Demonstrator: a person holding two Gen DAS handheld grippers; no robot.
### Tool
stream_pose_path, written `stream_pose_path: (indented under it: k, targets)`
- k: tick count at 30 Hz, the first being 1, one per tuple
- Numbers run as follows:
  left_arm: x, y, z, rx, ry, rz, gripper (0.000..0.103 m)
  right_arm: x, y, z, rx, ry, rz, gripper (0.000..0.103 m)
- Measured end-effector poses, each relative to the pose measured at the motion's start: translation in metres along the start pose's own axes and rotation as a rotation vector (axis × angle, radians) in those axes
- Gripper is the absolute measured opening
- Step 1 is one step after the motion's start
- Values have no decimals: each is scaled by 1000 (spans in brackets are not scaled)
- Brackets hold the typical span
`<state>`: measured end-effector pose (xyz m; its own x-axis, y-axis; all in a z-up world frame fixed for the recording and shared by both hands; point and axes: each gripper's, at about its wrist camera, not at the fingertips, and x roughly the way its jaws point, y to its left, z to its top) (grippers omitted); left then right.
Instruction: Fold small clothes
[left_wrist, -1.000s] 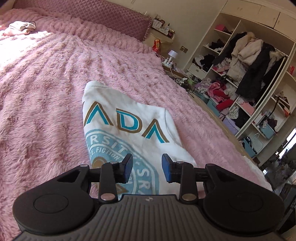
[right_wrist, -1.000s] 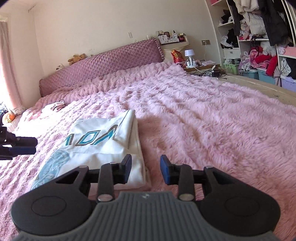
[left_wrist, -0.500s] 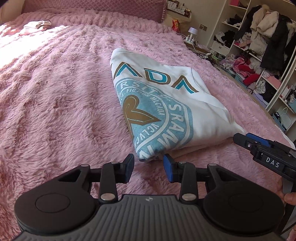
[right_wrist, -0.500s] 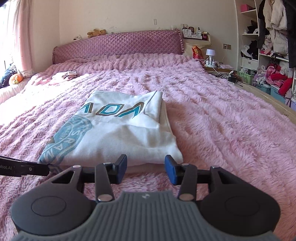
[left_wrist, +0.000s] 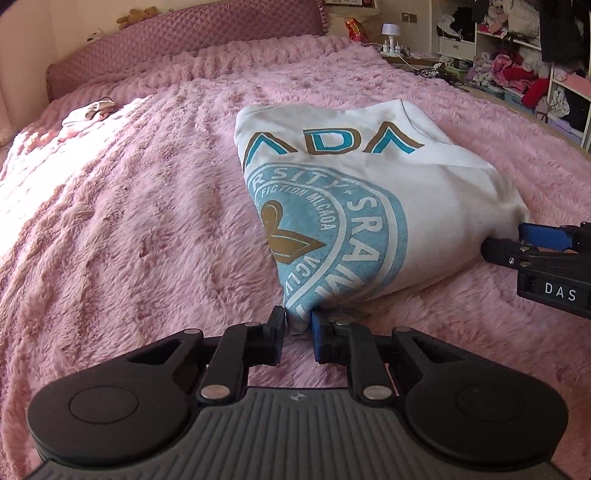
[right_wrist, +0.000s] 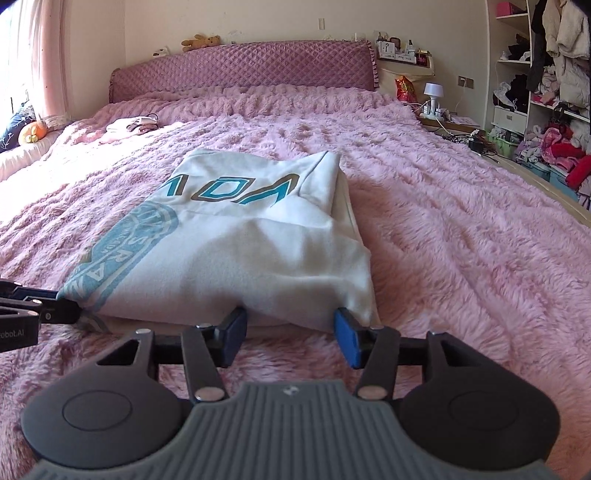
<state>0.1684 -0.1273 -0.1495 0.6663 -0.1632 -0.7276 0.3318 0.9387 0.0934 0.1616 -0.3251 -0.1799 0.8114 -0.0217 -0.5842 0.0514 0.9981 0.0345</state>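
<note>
left wrist view, nearest first: the left gripper (left_wrist: 298, 328) is closing its jaws on the near left corner of the white sweatshirt (left_wrist: 369, 206), and the cloth is already bunched between the pads and lifted a little off the pink fuzzy blanket (left_wrist: 129, 240). right wrist view, nearest first: the right gripper (right_wrist: 290, 334) stands wide and is opening further, its two fingers straddling the near right corner of the hem; the pads do not press the fabric, so it holds nothing yet.

the sweatshirt lies partly folded in the middle of the bed, print side up, its near edge toward both grippers and its lettered end toward the headboard (right_wrist: 240, 70).

judging from this, the step in hand is taking both near corners to carry the hem over toward the far end. to do it well, the right side should reach in past the edge and catch all the layers before closing, since the hem looks stacked there. both corners should then rise together and level, or the fold will skew. the plush blanket may drag on the underside, so lift clear before moving forward.

far off, a small pale garment (right_wrist: 133, 123) lies near the pillows, well apart.
</note>
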Motion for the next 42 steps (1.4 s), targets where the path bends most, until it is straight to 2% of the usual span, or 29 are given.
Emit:
stream_pose_path:
  k: [2, 4, 5, 7, 11, 14, 17, 23, 26, 28, 29, 30, 33, 37, 42]
  targets:
    - [4, 7, -2, -42, 15, -30, 22, 1, 0, -1, -11, 13, 3, 48]
    - [-4, 12, -1, -49, 6, -40, 30, -8, -4, 1, -16, 6, 22, 48]
    - [-13, 16, -1, -71, -4, -52, 30, -13, -8, 4, -7, -2, 39, 49]
    - [-27, 24, -4, -105, -12, -66, 30, -24, -21, 13, 31, -40, 79, 51]
    - [-48, 37, -4, -175, -48, -123, 30, -23, -54, 46, 138, -189, 110, 67]
    - [-49, 40, 6, -217, -77, -171, 33, 11, -73, 84, 165, -244, 110, 67]
    - [-44, 41, 22, -261, -112, -226, 40, 56, -90, 117, 212, -242, 117, 68]
    - [-23, 33, 36, -300, -126, -280, 44, 139, -99, 152, 220, -110, 155, 67]
    - [-10, 30, 38, -307, -102, -293, 48, 167, -99, 159, 218, -35, 196, 51]
    - [-3, 29, 38, -316, -92, -304, 53, 182, -96, 159, 204, -1, 203, 47]
    - [0, 27, 37, -319, -90, -308, 54, 188, -94, 160, 192, 9, 204, 36]
    - [2, 26, 36, -317, -89, -310, 56, 194, -92, 160, 181, 23, 213, 11]
    - [4, 23, 35, -318, -96, -307, 56, 193, -82, 163, 101, -16, 211, 6]
    - [2, 19, 34, -329, -125, -290, 57, 182, -71, 179, 23, -108, 216, 5]
    - [8, 8, 34, -306, -110, -270, 61, 217, -69, 168, -34, -5, 155, 6]
